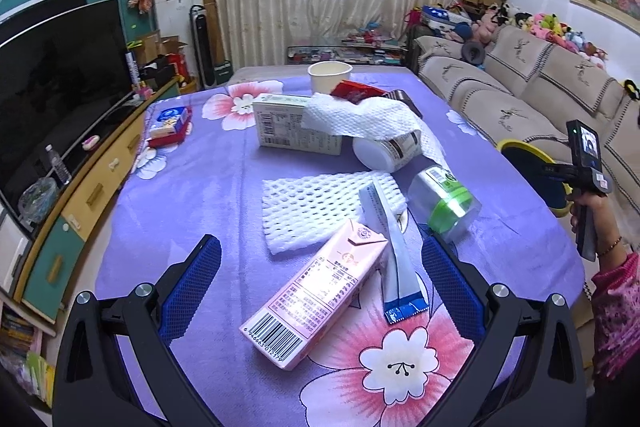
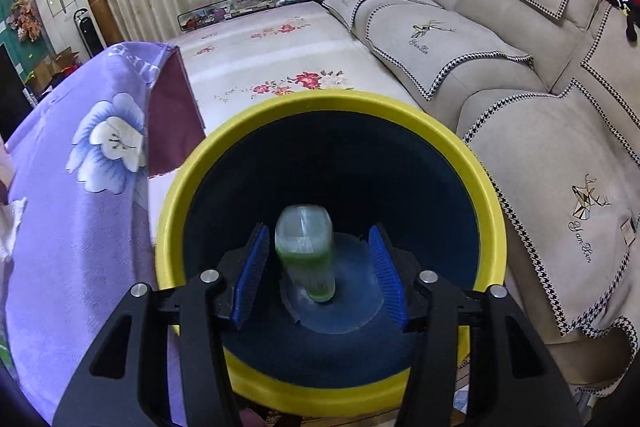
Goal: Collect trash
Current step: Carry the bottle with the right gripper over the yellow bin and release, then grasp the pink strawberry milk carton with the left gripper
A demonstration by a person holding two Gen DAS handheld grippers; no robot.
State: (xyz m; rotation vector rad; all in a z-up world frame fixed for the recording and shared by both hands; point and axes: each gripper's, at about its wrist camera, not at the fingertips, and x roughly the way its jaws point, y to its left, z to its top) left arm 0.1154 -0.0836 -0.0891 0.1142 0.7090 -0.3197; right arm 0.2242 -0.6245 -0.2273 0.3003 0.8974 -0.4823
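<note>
My left gripper (image 1: pixel 320 263) is open above the purple floral table (image 1: pixel 180 219), with a pink milk carton (image 1: pixel 316 293) and a blue-and-white sachet (image 1: pixel 394 259) between its fingers. White foam net (image 1: pixel 320 203), a clear bottle with a green label (image 1: pixel 446 201), a white jar (image 1: pixel 386 149), a box (image 1: pixel 296 125) and a paper cup (image 1: pixel 329 75) lie beyond. My right gripper (image 2: pixel 318 267) is open over a yellow-rimmed dark bin (image 2: pixel 486 195). A blurred clear bottle with a green label (image 2: pixel 306 251) is between its fingers, inside the bin's mouth, not touching the pads.
A beige sofa (image 2: pixel 500 39) stands to the right of the bin and a pale floral floor mat (image 2: pixel 280 55) lies behind it. A TV on a cabinet (image 1: pixel 60 95) runs along the table's left side. The bin's edge (image 1: pixel 520 147) shows beside the table.
</note>
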